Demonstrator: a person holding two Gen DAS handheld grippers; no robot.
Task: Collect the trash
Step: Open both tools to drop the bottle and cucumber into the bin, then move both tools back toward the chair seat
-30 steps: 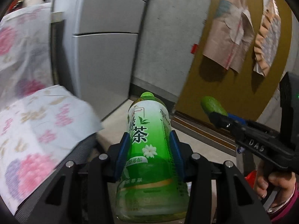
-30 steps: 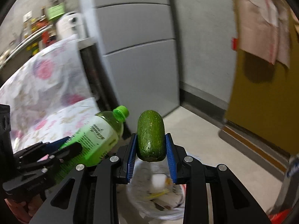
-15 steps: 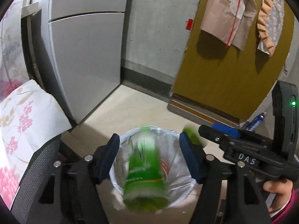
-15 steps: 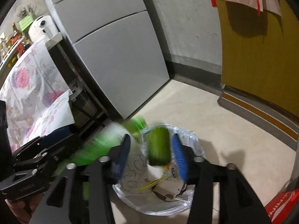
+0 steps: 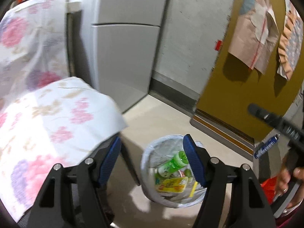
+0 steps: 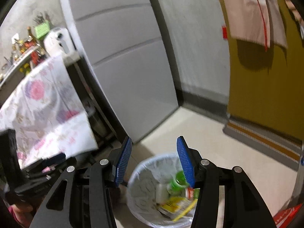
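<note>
The green bottle [image 5: 172, 164] lies inside the lined trash bin [image 5: 150, 155] on the floor, cap up, among yellow wrappers [image 5: 172, 185]. Above the bin's rim, the left gripper [image 5: 152, 158] hangs spread wide, nothing between its blue pads. The right gripper [image 6: 153, 162] hovers spread and empty too. A floral cloth [image 5: 47, 121] drapes beside the bin.

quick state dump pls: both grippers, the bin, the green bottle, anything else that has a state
left gripper: jaws open, nothing between them
right gripper: jaws open, nothing between them
trash bin: upright on the floor, bag-lined, part full
green tea bottle: in the bin, lying tilted, cap on
yellow wrapper: in the bin, below the bottle
fridge: doors shut
floral cloth: draped, hanging over an edge
</note>
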